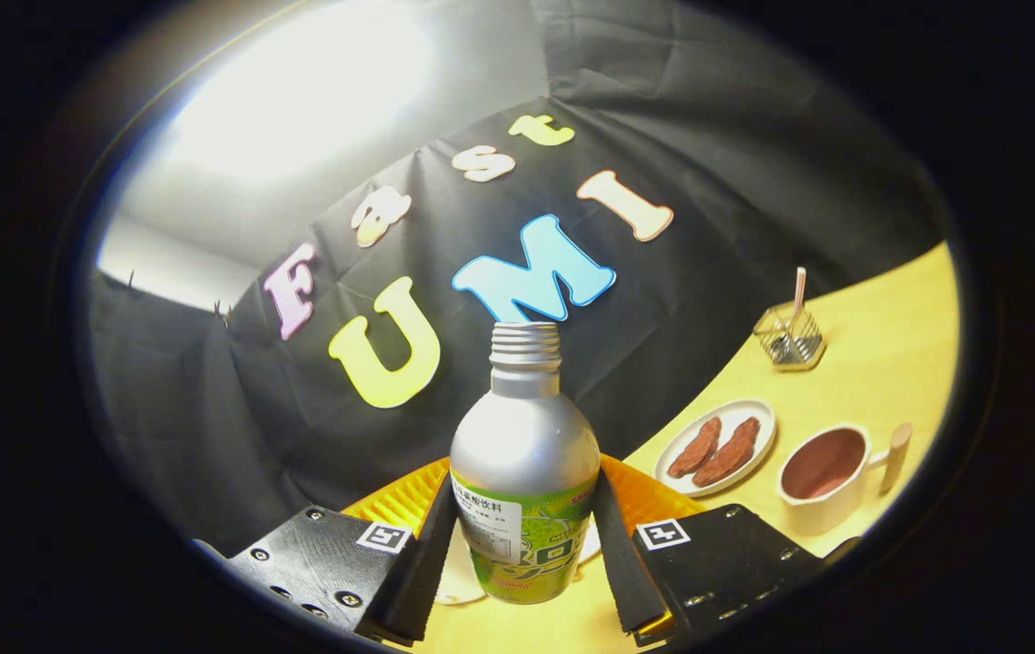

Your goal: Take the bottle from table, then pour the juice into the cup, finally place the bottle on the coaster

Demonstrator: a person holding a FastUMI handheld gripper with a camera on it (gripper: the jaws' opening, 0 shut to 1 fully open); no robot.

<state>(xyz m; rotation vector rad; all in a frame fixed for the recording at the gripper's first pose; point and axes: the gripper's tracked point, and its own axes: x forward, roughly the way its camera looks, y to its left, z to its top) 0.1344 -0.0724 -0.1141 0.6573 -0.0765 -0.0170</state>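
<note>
Tool (pixel 524 545) pinching bottle (pixel 524 472) on both sides | bottle upright, open neck up | cup (pixel 826 477) well right

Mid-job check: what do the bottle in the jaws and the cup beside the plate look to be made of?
The bottle, held between the gripper's jaws, which press on both its sides, looks like aluminium: matte silver shoulder, bare threaded neck, glossy green printed wrap lower down. The cup looks like glazed ceramic, though plastic is possible: thick cream wall, soft sheen. Its handle looks like pale wood.
</note>
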